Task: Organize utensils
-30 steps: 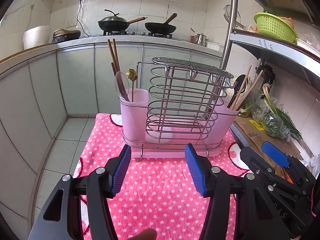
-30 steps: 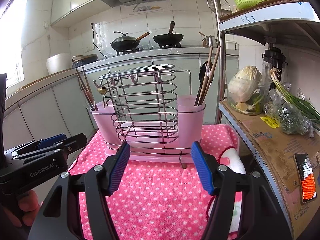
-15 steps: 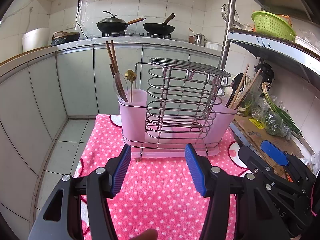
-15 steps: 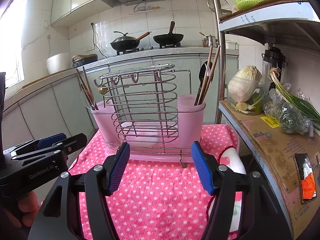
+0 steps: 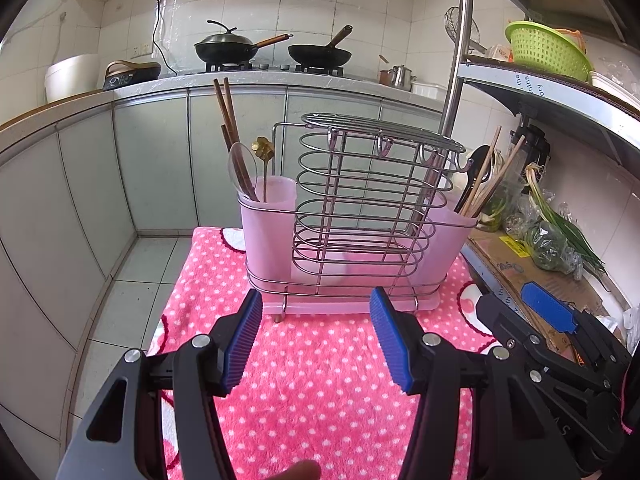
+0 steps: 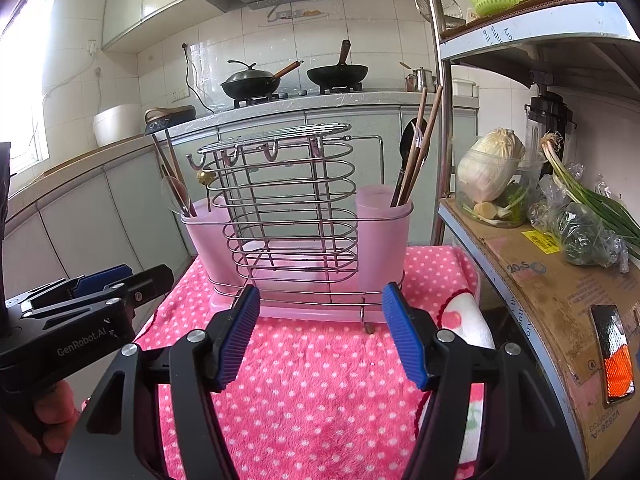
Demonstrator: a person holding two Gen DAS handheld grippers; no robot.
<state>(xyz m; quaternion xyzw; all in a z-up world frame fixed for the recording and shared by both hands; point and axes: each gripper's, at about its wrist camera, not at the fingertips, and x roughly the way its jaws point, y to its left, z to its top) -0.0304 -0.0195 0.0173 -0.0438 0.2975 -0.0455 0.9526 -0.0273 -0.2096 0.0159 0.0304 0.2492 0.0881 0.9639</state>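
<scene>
Tipping the rack (image 5: 360,216) on the soft towel (image 5: 320,380) is the main risk if a sideways pull drags its chopsticks (image 6: 416,148) or spoons (image 5: 242,172). Both grippers, left (image 5: 316,344) and right (image 6: 320,340), hover near it, angled downward, jaws apart and empty.

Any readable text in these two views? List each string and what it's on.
"GenRobot.AI": side of the left hand-held gripper.
"20.S": cardboard sheet on the lower shelf.
"V2626-A": same cardboard, front edge, upside down, uncertain.
Yellow sticker: too small to read.
Upper shelf edge print: upside down, illegible.
</scene>
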